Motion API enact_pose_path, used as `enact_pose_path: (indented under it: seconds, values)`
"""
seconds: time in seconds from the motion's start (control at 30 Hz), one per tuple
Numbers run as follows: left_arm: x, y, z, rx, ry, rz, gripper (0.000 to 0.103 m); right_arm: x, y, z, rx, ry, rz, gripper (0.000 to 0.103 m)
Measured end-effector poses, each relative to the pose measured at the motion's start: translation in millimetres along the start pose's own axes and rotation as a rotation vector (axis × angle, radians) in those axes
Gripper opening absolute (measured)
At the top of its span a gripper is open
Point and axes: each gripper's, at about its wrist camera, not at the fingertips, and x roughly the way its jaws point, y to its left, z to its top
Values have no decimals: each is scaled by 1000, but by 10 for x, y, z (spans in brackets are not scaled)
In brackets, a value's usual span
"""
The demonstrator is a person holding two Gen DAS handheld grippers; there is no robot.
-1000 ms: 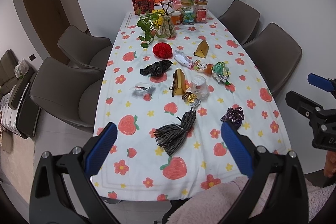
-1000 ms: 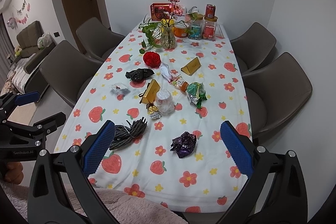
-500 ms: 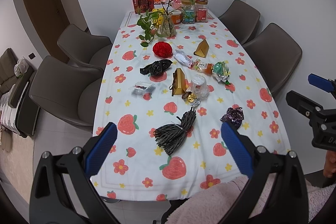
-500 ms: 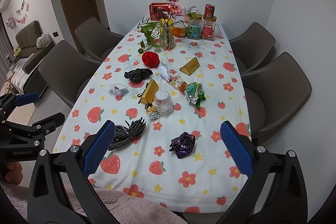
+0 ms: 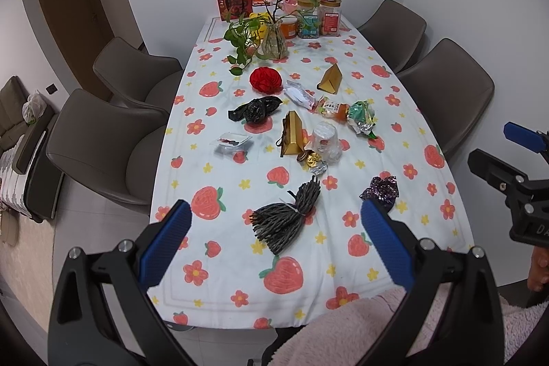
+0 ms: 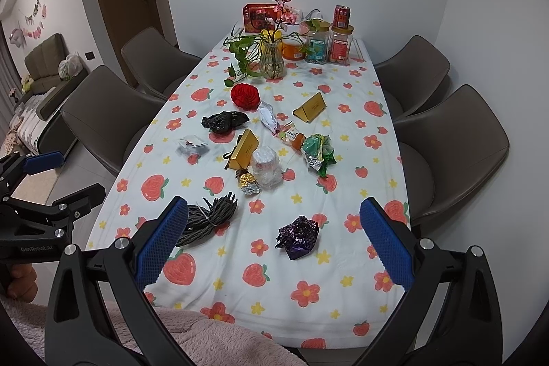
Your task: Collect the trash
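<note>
At the near end of the table (image 5: 178,180), both grippers hang spread wide, gripping nothing.

In the lower middle of the left wrist view, the left gripper (image 5: 274,239) frames a grey string bundle (image 5: 286,216) without touching it; in the right wrist view the right gripper (image 6: 274,239) frames a purple wrapper (image 6: 298,237) the same way. Further up, mid-frame, lie a clear cup (image 5: 325,139), gold foil scraps (image 5: 310,159), a gold box (image 5: 291,134), a black bag (image 5: 255,108), a green wrapper (image 5: 362,115) and a red paper ball (image 5: 265,78).
</note>
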Motion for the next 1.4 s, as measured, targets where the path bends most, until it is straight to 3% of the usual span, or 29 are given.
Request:
enact_pose_path:
  seconds: [1.4]
  values:
    - [8, -70, -91, 4, 17, -2, 99, 124, -41, -41, 2, 19, -3, 96]
